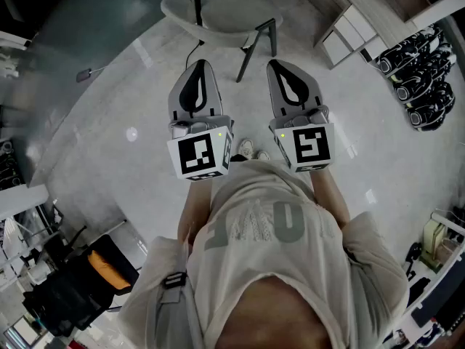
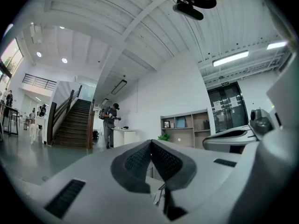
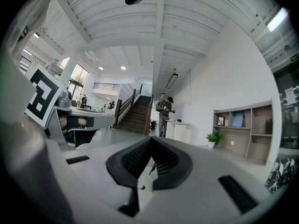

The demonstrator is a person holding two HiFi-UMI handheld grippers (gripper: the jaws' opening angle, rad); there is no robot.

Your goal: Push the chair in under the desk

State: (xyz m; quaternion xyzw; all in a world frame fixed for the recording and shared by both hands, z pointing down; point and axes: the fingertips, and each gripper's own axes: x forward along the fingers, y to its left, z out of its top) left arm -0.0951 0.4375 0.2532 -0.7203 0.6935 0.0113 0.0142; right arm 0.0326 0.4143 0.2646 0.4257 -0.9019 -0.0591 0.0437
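Chair [image 1: 221, 11]: it stands on the shiny grey floor [image 1: 109, 115], straight ahead of the person [image 1: 276, 253]. It has a light seat and thin dark legs.
Desk: I cannot find it for sure in any view. A pale edge [image 1: 341, 6] runs past the chair at the top right of the head view, and that may be part of it.
Left gripper [image 1: 199, 65]: its jaws are closed tight together with nothing between them. It points level, toward the chair.
Right gripper [image 1: 280, 65]: its jaws are pressed together too and hold nothing. It sits beside the left gripper and points the same way.
Gap: both grippers are well apart from the chair, and neither one touches it.
Step now: this looks like the very start. The person faces the chair with both grippers held out in front, and the chair is not pushed in yet.
Next move: I think the person needs to walk closer. Then both closed tips should go flat against the near side of the chair, one on each side.
How to push: slow and straight, with both grippers pushing the same.
Watch out: the legs are thin, so a push on one side only may turn the chair or tip it.
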